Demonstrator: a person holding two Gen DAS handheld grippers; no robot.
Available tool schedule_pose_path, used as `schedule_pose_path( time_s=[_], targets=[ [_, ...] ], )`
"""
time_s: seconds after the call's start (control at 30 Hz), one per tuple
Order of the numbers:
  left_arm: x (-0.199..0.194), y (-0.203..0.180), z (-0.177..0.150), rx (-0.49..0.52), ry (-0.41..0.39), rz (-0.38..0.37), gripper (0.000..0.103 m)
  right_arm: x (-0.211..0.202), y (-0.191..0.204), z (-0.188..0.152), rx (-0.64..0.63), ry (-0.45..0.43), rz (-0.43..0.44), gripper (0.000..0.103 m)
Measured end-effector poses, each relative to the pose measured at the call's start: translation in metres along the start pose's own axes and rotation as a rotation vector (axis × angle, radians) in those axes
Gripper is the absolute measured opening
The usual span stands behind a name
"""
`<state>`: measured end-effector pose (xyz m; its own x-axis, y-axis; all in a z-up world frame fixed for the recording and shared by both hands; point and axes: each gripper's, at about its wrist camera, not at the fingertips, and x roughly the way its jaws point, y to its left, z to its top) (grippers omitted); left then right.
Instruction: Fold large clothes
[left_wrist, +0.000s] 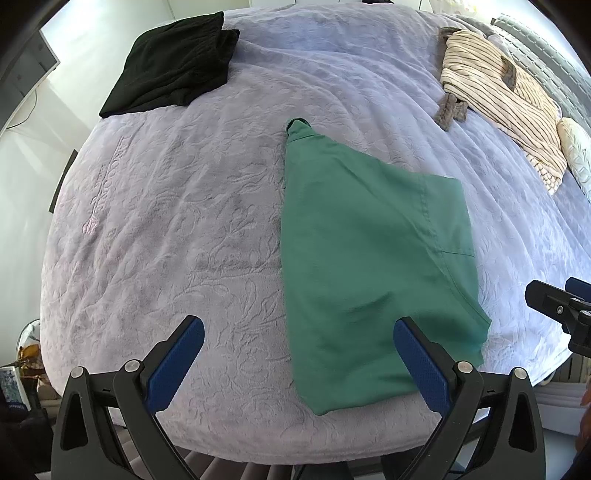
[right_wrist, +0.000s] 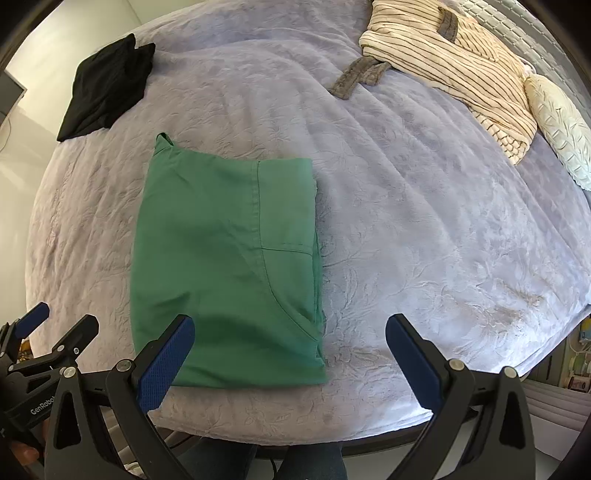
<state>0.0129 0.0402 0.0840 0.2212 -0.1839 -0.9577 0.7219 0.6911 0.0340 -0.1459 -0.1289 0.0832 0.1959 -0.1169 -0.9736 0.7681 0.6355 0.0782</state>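
A green garment (left_wrist: 369, 258) lies folded into a flat rectangle on the lavender bedspread (left_wrist: 166, 221), near the bed's front edge; it also shows in the right wrist view (right_wrist: 225, 266). My left gripper (left_wrist: 299, 328) is open and empty, held above the garment's near left corner. My right gripper (right_wrist: 290, 326) is open and empty, above the garment's near right corner. The right gripper also shows in the left wrist view (left_wrist: 565, 306), and the left gripper in the right wrist view (right_wrist: 48, 332).
A folded black garment (left_wrist: 170, 62) lies at the far left of the bed. A striped beige robe (left_wrist: 502, 96) with a grey belt lies at the far right, beside a cream pillow (right_wrist: 561, 125). White walls stand left.
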Motion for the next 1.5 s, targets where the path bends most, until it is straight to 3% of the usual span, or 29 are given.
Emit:
schedule_pose_path(
  time_s=[1.5],
  targets=[
    [-0.0001,0.0023,-0.0013,0.007,0.001,-0.002,0.103,-0.0001,0.0031,0.0002,-0.014,0.008,0.007,0.103]
  ],
)
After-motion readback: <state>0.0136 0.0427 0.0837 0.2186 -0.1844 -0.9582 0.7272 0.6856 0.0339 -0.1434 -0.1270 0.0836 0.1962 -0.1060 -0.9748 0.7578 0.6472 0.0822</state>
